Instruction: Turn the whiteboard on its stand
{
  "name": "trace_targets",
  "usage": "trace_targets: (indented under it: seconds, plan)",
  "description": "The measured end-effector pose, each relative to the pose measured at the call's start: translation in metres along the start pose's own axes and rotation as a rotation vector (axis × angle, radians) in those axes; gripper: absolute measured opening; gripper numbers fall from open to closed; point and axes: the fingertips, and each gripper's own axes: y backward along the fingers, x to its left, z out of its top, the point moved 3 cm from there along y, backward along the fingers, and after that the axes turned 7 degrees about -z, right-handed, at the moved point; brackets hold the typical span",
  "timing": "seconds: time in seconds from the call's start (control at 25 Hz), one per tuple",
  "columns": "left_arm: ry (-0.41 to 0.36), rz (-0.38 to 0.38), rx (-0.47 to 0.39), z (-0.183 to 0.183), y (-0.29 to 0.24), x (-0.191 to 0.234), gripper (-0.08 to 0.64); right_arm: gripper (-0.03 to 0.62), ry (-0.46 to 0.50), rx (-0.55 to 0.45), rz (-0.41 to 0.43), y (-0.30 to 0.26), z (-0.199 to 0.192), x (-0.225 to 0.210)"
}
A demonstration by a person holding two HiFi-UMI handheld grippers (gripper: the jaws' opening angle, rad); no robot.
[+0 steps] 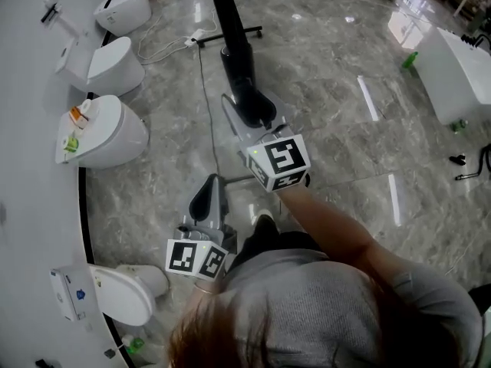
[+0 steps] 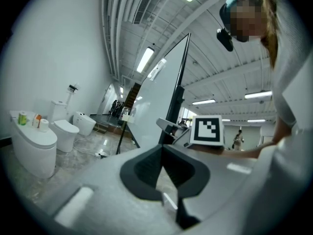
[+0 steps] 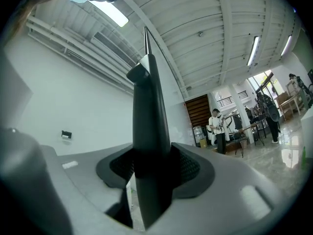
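Note:
From above, the whiteboard point(image 1: 229, 21) shows edge-on as a black bar running away from me. In the left gripper view its white face point(image 2: 154, 99) and black side frame point(image 2: 177, 89) rise up and to the right. My right gripper point(image 1: 253, 104) is shut on that frame. In the right gripper view the black frame point(image 3: 149, 106) fills the gap between the pads of the right gripper point(image 3: 150, 168). My left gripper point(image 1: 205, 198) hangs lower left of it, apart from the board. Seen in its own view, the left gripper point(image 2: 163, 153) has its tips together and nothing between them.
Several white toilets point(image 1: 103, 133) line the white wall at the left. A cable and power strip point(image 1: 196, 41) lie on the marble floor by the stand's foot. A white block point(image 1: 460, 75) and a green bottle point(image 1: 410, 60) stand at the right. A person point(image 3: 217, 129) stands far off.

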Motion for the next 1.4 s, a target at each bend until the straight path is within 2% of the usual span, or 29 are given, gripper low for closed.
trace_targets:
  seconds: [0.52, 0.96, 1.24, 1.4]
  plan:
    - [0.011, 0.013, 0.018, -0.033, 0.044, -0.064, -0.002, 0.204, -0.024, -0.003, 0.053, 0.071, 0.000, 0.033]
    - [0.010, 0.056, -0.012, -0.023, 0.067, -0.102, 0.000, 0.209, -0.028, 0.033, 0.098, 0.101, 0.018, 0.044]
    - [0.016, 0.088, -0.026, -0.046, 0.100, -0.128, -0.002, 0.210, -0.034, 0.032, 0.117, 0.138, 0.012, 0.053]
    - [0.038, 0.099, -0.052, -0.052, 0.117, -0.129, -0.002, 0.210, -0.033, 0.027, 0.124, 0.157, 0.009, 0.062]
